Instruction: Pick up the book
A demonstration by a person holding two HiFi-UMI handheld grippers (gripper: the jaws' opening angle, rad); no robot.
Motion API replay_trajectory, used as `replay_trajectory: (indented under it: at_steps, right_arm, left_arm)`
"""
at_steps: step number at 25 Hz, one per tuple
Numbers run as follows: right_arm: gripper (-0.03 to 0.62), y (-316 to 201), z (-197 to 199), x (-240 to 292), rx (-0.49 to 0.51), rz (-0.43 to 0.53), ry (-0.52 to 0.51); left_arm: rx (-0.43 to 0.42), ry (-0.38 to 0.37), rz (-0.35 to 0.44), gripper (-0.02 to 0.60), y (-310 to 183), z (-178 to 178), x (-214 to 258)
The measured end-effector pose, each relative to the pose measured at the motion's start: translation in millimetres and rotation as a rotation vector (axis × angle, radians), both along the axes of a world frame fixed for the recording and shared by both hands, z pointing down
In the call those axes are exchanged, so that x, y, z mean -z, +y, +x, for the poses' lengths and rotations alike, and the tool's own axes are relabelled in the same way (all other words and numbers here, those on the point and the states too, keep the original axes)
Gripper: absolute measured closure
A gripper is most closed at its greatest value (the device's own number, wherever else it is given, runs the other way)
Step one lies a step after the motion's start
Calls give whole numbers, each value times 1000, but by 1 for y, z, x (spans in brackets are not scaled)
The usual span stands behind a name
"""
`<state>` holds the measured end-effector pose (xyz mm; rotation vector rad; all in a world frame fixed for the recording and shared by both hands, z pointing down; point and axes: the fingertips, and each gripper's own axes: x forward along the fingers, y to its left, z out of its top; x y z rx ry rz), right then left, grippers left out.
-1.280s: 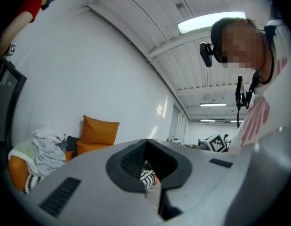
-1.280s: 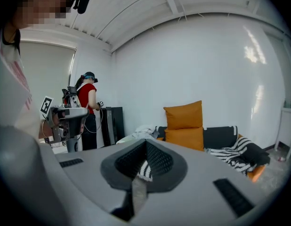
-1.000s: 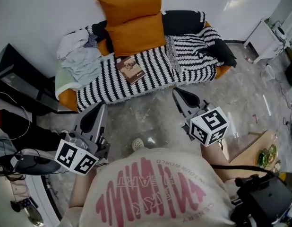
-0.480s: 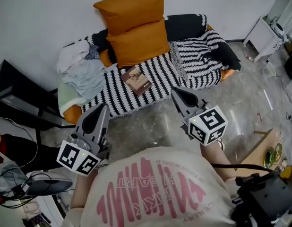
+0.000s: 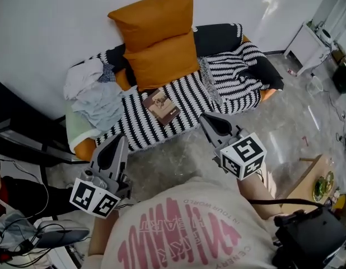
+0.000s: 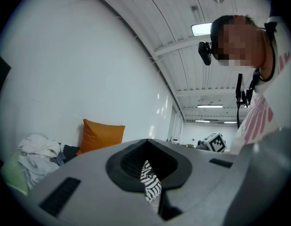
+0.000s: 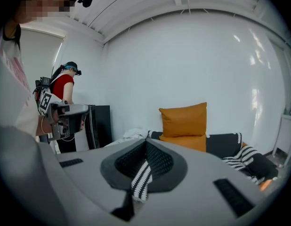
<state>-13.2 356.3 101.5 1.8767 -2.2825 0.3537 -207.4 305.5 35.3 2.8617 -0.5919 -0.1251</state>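
A brown book (image 5: pixel 161 106) lies flat on the black-and-white striped sofa cover (image 5: pixel 187 91), in front of the lower orange cushion (image 5: pixel 162 58). My left gripper (image 5: pixel 118 140) hangs over the floor short of the sofa's front edge, below and left of the book, jaws together and empty. My right gripper (image 5: pixel 204 119) is at the sofa's front edge, just right of the book and apart from it, also shut and empty. In both gripper views (image 6: pixel 146 142) (image 7: pixel 146 142) only a sliver of striped fabric shows through the closed jaws; the book is hidden there.
A pile of clothes (image 5: pixel 94 91) lies on the sofa's left end, a striped blanket (image 5: pixel 234 66) on its right. A second orange cushion (image 5: pixel 156 15) leans on the wall. Dark furniture (image 5: pixel 16 128) stands left, a white cabinet (image 5: pixel 307 43) right. Another person (image 7: pixel 65 93) stands left.
Both grippers have moved forward toward the sofa, staying shut. The right gripper's tip now reaches the sofa's front edge beside the book; the book has not moved on the cover.
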Motion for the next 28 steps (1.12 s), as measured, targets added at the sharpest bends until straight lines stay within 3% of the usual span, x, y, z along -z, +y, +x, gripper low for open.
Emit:
replay_trajectory:
  at_steps: [10,18,28]
  right_arm:
    - [585,-25,11,-16,32,-32,-4]
    - [585,-85,21,-21,133,-30,-2]
    - [585,-165,65,-11,229,-10,-8]
  left_arm:
    - [48,0,-26,574,-12,3,-13]
    - [149,22,-39,574,-48,10,-13]
    - [272,4,-25,574,-97,46,-12]
